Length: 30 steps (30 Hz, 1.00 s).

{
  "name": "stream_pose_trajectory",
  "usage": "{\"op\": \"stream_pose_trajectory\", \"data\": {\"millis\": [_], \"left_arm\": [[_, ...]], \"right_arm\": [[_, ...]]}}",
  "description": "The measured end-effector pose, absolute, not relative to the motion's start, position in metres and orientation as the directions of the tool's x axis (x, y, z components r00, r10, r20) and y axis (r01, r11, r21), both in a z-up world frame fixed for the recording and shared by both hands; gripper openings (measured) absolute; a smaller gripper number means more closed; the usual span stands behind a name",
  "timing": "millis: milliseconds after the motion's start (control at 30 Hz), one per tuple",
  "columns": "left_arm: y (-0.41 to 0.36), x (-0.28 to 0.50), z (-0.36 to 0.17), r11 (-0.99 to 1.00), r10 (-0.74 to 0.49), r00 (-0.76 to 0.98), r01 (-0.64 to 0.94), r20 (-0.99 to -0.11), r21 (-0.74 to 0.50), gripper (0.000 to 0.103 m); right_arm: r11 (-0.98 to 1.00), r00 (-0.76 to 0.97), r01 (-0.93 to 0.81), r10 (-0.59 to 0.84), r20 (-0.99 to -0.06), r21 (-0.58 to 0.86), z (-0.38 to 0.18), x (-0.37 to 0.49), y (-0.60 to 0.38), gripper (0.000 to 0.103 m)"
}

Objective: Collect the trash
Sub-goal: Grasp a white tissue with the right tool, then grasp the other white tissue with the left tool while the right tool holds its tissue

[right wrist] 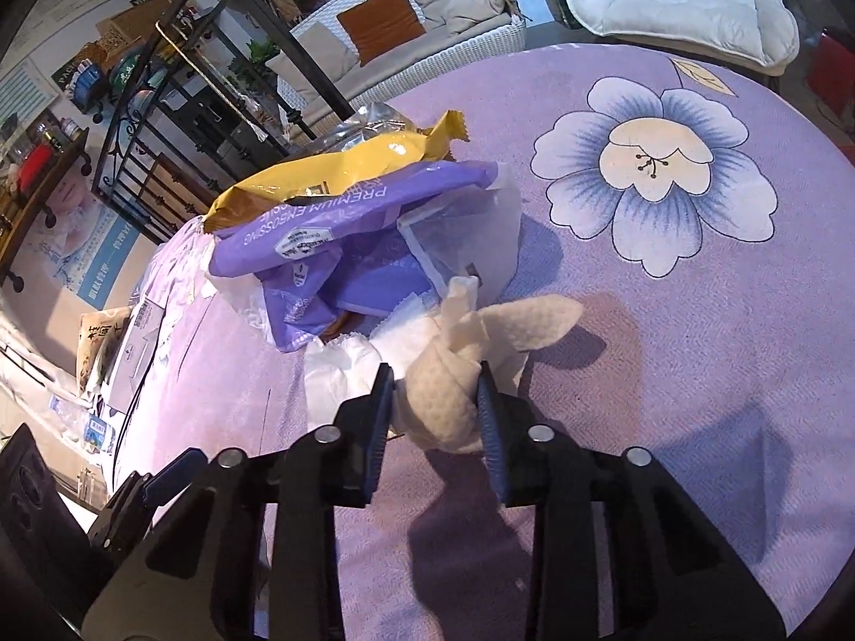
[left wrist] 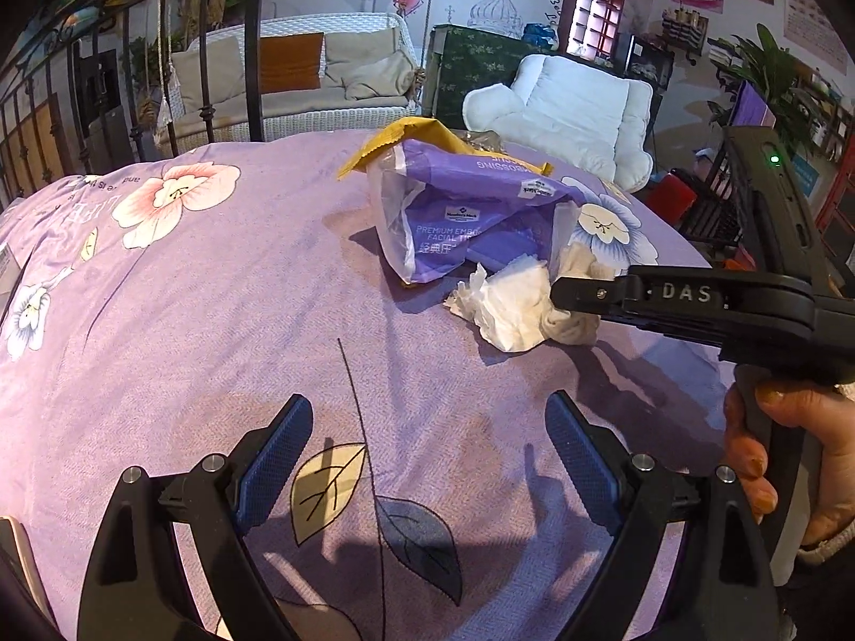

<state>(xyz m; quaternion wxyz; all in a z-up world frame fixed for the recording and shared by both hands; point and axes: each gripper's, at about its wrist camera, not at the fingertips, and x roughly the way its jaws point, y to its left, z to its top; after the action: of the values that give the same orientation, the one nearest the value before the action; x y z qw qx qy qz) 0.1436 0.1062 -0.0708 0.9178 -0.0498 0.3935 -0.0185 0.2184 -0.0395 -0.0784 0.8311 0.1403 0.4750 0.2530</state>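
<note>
A pile of trash lies on the purple flowered tablecloth (left wrist: 224, 310): a purple tissue wrapper (left wrist: 459, 219), a yellow wrapper (left wrist: 422, 141) behind it, a white crumpled tissue (left wrist: 507, 310) and a cream crumpled tissue (right wrist: 454, 379). My right gripper (right wrist: 435, 379) is shut on the cream tissue, right beside the white tissue (right wrist: 342, 368) and purple wrapper (right wrist: 342, 229). In the left wrist view the right gripper (left wrist: 566, 294) reaches in from the right at the pile. My left gripper (left wrist: 427, 427) is open and empty above the cloth, short of the pile.
A black metal railing (left wrist: 107, 80) and a swing sofa (left wrist: 299, 75) stand beyond the table's far edge, with a white cushioned chair (left wrist: 577, 101) at the right. Papers and packets (right wrist: 123, 342) lie at the table's left edge in the right wrist view.
</note>
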Motion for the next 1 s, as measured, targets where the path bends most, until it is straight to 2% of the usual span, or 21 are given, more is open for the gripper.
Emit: {"op": "stream_pose_trajectory", "data": {"millis": [300, 500, 667, 733, 967, 1000], "left_arm": [[0.098, 0.183, -0.076, 0.982, -0.172, 0.65, 0.051, -0.74, -0.184, 0.088], [0.083, 0.218, -0.083, 0.98, -0.196, 0.613, 0.085, -0.765, -0.183, 0.087], [0.071, 0.236, -0.087, 0.984, -0.177, 0.588, 0.089, -0.789, -0.155, 0.071], [0.067, 0.241, -0.091, 0.986, -0.165, 0.577, 0.089, -0.8, -0.139, 0.058], [0.061, 0.237, -0.091, 0.989, -0.15, 0.582, 0.079, -0.799, -0.128, 0.03], [0.06, 0.235, -0.09, 0.988, -0.154, 0.583, 0.081, -0.798, -0.132, 0.023]], "right_arm": [[0.845, 0.518, -0.307, 0.535, -0.668, 0.438, -0.051, 0.192, -0.07, 0.024], [0.856, 0.561, -0.296, 0.514, -0.648, 0.423, -0.043, 0.174, -0.094, 0.024], [0.864, 0.587, -0.273, 0.497, -0.639, 0.422, -0.041, 0.165, -0.11, 0.024], [0.867, 0.594, -0.27, 0.492, -0.636, 0.418, -0.04, 0.161, -0.114, 0.024], [0.867, 0.61, -0.24, 0.485, -0.626, 0.438, -0.041, 0.152, -0.132, 0.024], [0.867, 0.612, -0.236, 0.483, -0.626, 0.439, -0.041, 0.15, -0.134, 0.024]]}}
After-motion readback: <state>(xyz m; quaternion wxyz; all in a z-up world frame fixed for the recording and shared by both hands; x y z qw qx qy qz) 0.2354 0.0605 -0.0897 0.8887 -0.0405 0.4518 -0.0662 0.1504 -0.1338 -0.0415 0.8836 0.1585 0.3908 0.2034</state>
